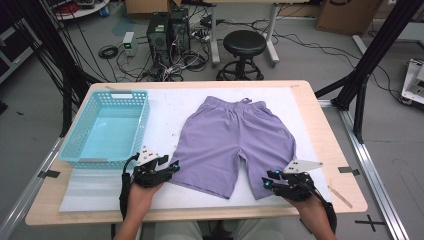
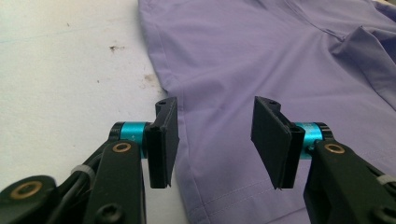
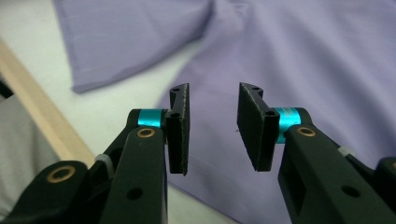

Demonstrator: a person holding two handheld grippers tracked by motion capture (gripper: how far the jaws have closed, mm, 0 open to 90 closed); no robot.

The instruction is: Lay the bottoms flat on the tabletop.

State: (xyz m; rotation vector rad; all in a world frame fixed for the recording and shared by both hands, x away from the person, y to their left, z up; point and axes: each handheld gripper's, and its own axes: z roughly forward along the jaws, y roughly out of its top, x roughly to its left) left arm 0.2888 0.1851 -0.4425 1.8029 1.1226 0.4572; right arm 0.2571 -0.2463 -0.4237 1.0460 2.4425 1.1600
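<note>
Between both released hand-held grippers, left (image 1: 172, 167) and right (image 1: 267, 179), the purple shorts (image 1: 232, 142) lie flat, hems just beneath their tips.

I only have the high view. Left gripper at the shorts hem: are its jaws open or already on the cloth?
Observer: Open. In the left gripper view the left gripper has clear space between its pads, with the purple shorts lying flat beneath.
Operator: Which part of the leg is it over?
Observer: The outer side seam, just above the stitched hem; the white mat shows beside it.
Operator: And the right one?
Observer: The right gripper is open too, nothing between its pads, poised over the other leg near its hem.
</note>
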